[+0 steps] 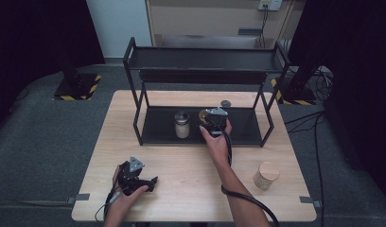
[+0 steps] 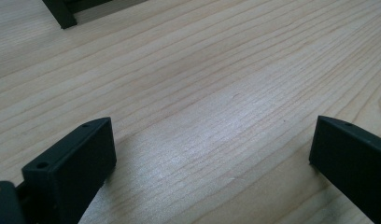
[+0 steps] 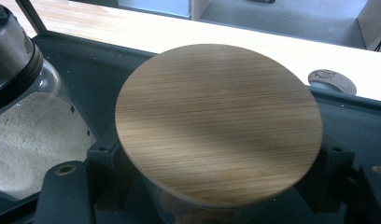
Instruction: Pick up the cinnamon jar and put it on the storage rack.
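Note:
My right gripper [image 1: 214, 119] reaches into the lower tier of the black shelf rack [image 1: 243, 132]. It is shut on a glass jar with a round wooden lid [image 3: 219, 121], one black jaw on either side of the jar's body below the lid. Just left of it on the same tier stands a second jar [image 1: 182, 125] with a dark lid and white powder inside [image 3: 25, 135]. My left gripper [image 1: 146, 182] rests low over the table's front left, open, with bare wood between its jaws [image 2: 212, 144].
A third jar with a wooden lid [image 1: 266, 175] stands on the table [image 1: 191, 189] at the front right. A small round cork-like piece [image 3: 332, 81] lies behind the rack's lower tier. The rack's upper shelf [image 1: 203, 59] overhangs the jars.

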